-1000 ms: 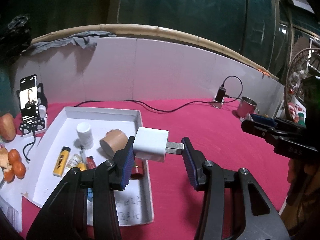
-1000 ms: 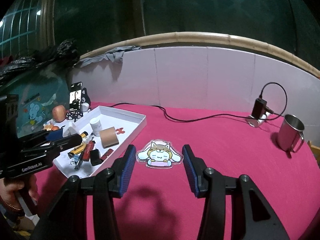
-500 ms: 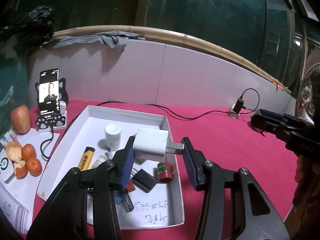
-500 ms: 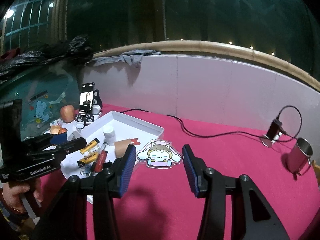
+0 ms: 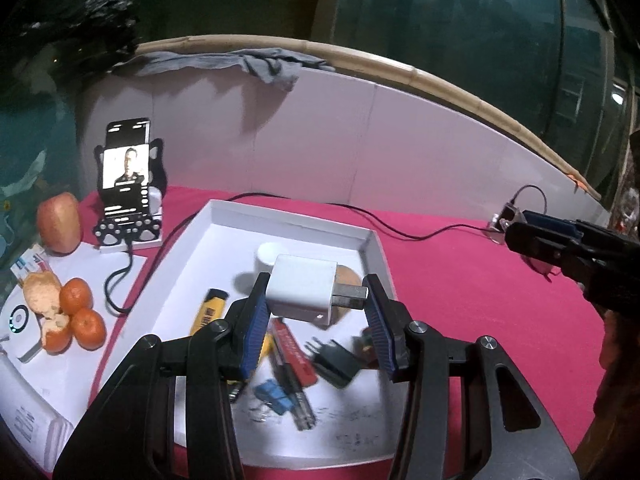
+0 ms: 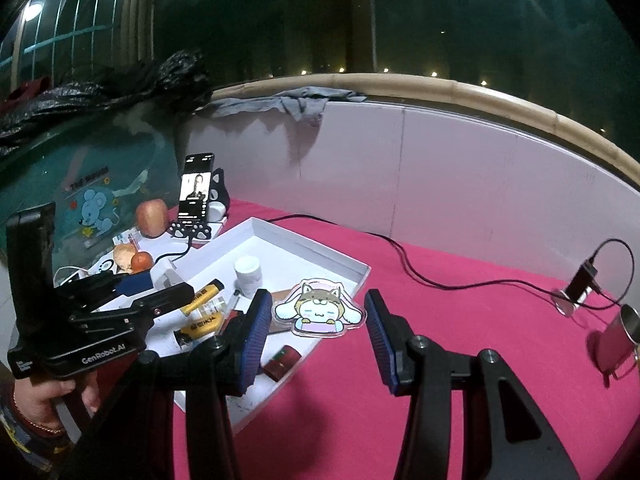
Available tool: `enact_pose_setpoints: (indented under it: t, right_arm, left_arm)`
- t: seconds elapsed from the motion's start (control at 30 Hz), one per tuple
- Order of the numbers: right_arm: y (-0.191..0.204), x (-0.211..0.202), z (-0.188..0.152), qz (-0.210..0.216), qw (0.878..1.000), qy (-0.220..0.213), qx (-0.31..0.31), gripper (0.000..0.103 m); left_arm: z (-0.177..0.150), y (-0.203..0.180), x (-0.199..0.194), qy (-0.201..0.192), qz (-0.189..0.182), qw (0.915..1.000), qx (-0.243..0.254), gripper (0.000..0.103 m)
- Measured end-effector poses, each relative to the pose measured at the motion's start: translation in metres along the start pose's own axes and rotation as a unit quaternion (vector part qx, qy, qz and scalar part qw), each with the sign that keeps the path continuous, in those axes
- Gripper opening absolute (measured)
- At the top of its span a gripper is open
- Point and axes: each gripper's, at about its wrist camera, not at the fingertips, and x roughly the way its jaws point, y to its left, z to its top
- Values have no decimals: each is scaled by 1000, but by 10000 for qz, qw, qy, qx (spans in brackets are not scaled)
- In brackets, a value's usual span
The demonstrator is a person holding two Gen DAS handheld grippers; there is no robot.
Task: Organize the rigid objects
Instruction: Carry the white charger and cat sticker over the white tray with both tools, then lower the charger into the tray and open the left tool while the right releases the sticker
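Note:
My left gripper [image 5: 316,312] is shut on a white USB charger [image 5: 302,297] and holds it above the white tray [image 5: 288,222]. The tray holds a white bottle [image 5: 268,254], a yellow lighter [image 5: 208,310], a red pen, a black plug [image 5: 336,364], blue clips and other small items. My right gripper [image 6: 316,320] is shut on a flat cartoon dog acrylic stand [image 6: 320,308], held over the tray's right edge [image 6: 320,254]. The left gripper body also shows in the right wrist view [image 6: 100,312].
A phone on a black stand [image 5: 126,178], an apple [image 5: 59,222], tangerines [image 5: 78,312] and papers lie left of the tray. A black cable [image 5: 400,232] runs along the red tablecloth to a plug. A steel mug [image 6: 618,344] stands at the right.
Both grippers have moved left toward the tray. The charger now hangs over the tray's inside, and the cartoon stand now reaches the tray's right edge.

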Motion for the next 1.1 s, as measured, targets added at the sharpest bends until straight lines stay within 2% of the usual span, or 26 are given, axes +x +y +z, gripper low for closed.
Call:
enact_pose_setpoints:
  t: [0.23,0.37,0.63,0.77,1.1]
  right_arm:
    - [21,18,11,142,9997,76,-193,48]
    - [29,29,15,203,9994,182,-215,48]
    - [38,64,16,172,9986,499,-96,48]
    - [47,88,11,66,9973,697,-237,48]
    - [72,131,-11,152,9924,1175,-331,48]
  left_arm:
    - [9,24,6,14,208,9997,-85,45]
    - [13,40,18,172,248,9993,-200,45]
    - [18,73,39,381,623,9968,-329,45]
    - [13,75,53,516,845,9949,-204,45]
    - [3,68,76,714,986,9926,6,45]
